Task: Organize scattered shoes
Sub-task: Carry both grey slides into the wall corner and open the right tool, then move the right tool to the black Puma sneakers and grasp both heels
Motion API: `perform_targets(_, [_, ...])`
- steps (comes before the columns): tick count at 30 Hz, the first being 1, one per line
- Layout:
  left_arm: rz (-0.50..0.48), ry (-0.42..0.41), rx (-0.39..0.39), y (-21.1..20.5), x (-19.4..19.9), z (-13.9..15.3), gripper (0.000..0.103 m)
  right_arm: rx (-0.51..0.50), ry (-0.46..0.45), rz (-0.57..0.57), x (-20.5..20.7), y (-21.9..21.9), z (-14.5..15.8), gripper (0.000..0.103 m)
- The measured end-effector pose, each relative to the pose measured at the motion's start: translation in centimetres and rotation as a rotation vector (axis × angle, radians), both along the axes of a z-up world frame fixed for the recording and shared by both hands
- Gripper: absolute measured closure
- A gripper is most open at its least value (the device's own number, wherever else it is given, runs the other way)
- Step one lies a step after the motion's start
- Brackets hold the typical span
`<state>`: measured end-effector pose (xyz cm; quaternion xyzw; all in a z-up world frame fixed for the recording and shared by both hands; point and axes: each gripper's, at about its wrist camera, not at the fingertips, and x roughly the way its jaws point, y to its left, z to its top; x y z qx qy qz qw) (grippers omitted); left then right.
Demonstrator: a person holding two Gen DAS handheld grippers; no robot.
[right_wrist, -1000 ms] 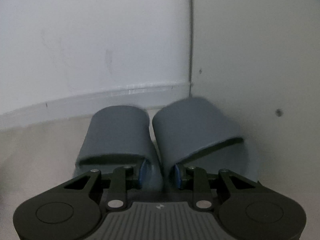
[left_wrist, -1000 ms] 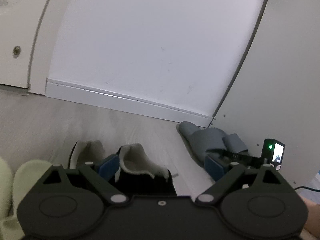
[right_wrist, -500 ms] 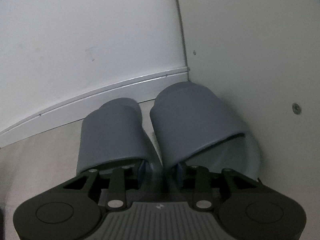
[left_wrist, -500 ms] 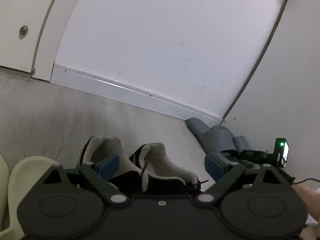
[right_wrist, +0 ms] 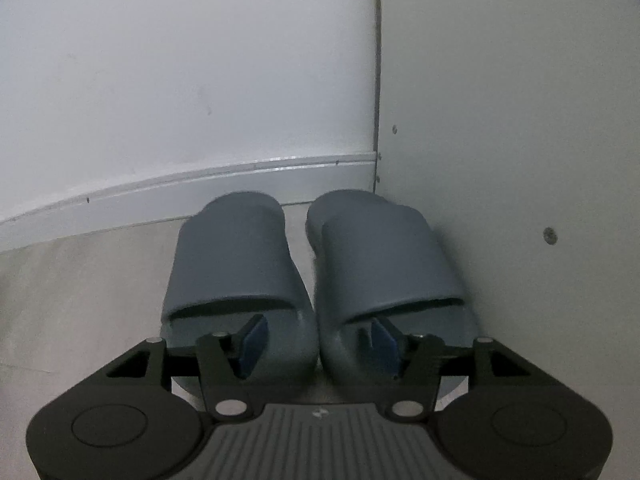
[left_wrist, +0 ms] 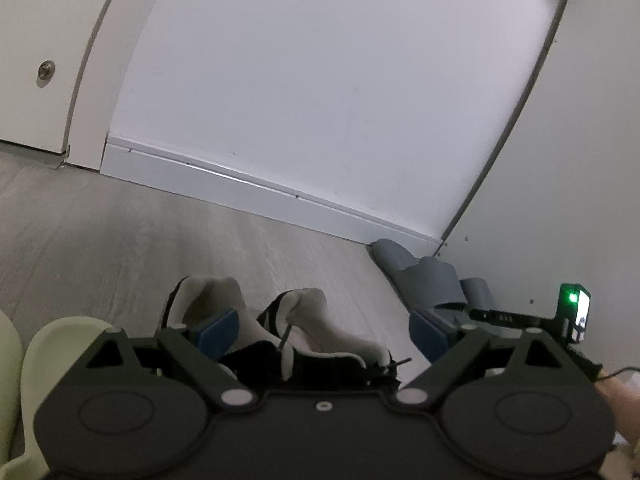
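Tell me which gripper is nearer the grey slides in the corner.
Right. The right gripper has one finger inside each of the grey slides; the left gripper sits apart, over the black fleece-lined shoes.

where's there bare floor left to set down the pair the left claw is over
The widest bare floor runs along the baseboard, from the door frame across to the grey slippers. The corner is crowded: both slippers fill it, with the right claw at their heels. Pale green shoes take the near left.
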<state>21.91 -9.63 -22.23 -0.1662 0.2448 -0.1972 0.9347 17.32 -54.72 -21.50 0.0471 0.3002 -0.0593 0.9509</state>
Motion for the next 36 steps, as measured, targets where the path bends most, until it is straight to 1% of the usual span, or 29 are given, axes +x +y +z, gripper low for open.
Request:
perform_targets(4, [0.004, -0.005, 0.016, 0.1, -0.1, 0.1, 0.010, 0.048, 0.009, -0.020, 1.6, -0.7, -0.1, 0.043])
perform_targets(5, [0.006, -0.005, 0.017, 0.1, -0.2, 0.1, 0.010, 0.048, 0.021, -0.019, 1.9, -0.7, 0.0, 0.043])
perform_targets(6, [0.009, -0.004, 0.019, 0.1, -0.2, 0.1, 0.010, 0.029, 0.034, -0.004, 2.1, -0.7, 0.0, 0.044])
perform_targets(8, [0.013, -0.003, 0.019, 0.2, -0.3, 0.1, 0.010, 0.006, 0.037, 0.002, 1.5, -0.6, 0.1, 0.042])
perform_targets(9, [0.017, 0.000, 0.014, 0.3, -0.2, 0.2, 0.010, 0.007, 0.039, -0.022, 0.8, -0.7, 0.2, 0.042])
perform_targets(10, [0.021, 0.001, 0.008, 0.4, -0.3, 0.3, 0.010, 0.016, 0.038, -0.040, 0.3, -0.8, 0.3, 0.042])
perform_targets(12, [0.031, -0.007, -0.002, 0.8, -0.7, 0.8, 0.010, 0.073, 0.009, -0.083, -1.7, -0.9, 0.8, 0.040])
perform_targets(13, [0.038, -0.014, -0.010, 1.1, -1.0, 1.2, 0.010, 0.106, -0.011, -0.106, -3.0, -0.7, 1.0, 0.030])
perform_targets(14, [0.046, -0.021, -0.013, 1.4, -1.3, 1.7, 0.010, 0.144, -0.031, -0.134, -4.5, -0.3, 1.3, 0.024])
perform_targets(15, [0.055, -0.029, -0.016, 1.7, -1.7, 2.1, 0.010, 0.189, -0.043, -0.157, -6.4, 0.7, 1.5, 0.013])
perform_targets(16, [0.068, -0.035, -0.013, 2.1, -2.1, 2.7, 0.010, 0.236, -0.051, -0.177, -8.3, 1.9, 1.6, 0.010])
perform_targets(17, [0.076, -0.040, -0.010, 2.3, -2.3, 3.0, 0.010, 0.264, -0.054, -0.176, -9.4, 3.0, 1.7, 0.010])
perform_targets(19, [0.101, -0.070, 0.006, 3.4, -4.0, 4.3, 0.010, 0.305, -0.056, -0.159, -11.0, 5.0, 1.9, 0.008])
perform_targets(20, [0.111, -0.076, 0.017, 3.8, -4.7, 4.7, 0.010, 0.314, -0.056, -0.139, -12.1, 6.6, 2.1, 0.005])
perform_targets(21, [0.122, -0.082, 0.028, 4.2, -5.5, 5.0, 0.010, 0.298, -0.055, -0.124, -13.0, 8.5, 2.4, 0.002])
perform_targets(22, [0.137, -0.088, 0.047, 4.6, -6.5, 5.2, 0.010, 0.273, -0.054, -0.112, -13.8, 10.4, 2.7, 0.001])
perform_targets(23, [0.152, -0.094, 0.066, 5.0, -7.5, 5.5, 0.010, 0.220, -0.056, -0.101, -14.5, 12.6, 3.0, 0.001])
perform_targets(25, [0.197, -0.099, 0.118, 6.2, -10.5, 5.6, 0.010, 0.091, -0.100, -0.044, -16.2, 16.9, 3.5, 0.001])
perform_targets(26, [0.219, -0.090, 0.134, 6.5, -11.3, 5.7, 0.010, 0.027, -0.125, -0.012, -17.1, 19.0, 3.8, 0.001])
perform_targets(27, [0.240, -0.081, 0.149, 6.9, -12.2, 5.7, 0.010, -0.025, -0.145, 0.050, -17.9, 21.3, 4.1, 0.001])
perform_targets(29, [0.276, -0.065, 0.170, 7.5, -13.2, 6.0, 0.010, -0.022, -0.154, 0.150, -18.7, 24.0, 4.5, 0.001])
perform_targets(31, [0.307, -0.061, 0.165, 8.3, -13.7, 6.3, 0.010, 0.002, -0.153, 0.226, -18.9, 26.0, 4.9, 0.001])
perform_targets(33, [0.330, -0.047, 0.164, 8.7, -13.5, 6.1, 0.010, 0.032, -0.135, 0.257, -18.1, 27.3, 5.2, 0.001])
perform_targets(36, [0.356, -0.033, 0.201, 8.7, -13.0, 5.5, 0.010, 0.051, -0.095, 0.274, -15.5, 29.2, 6.2, 0.002])
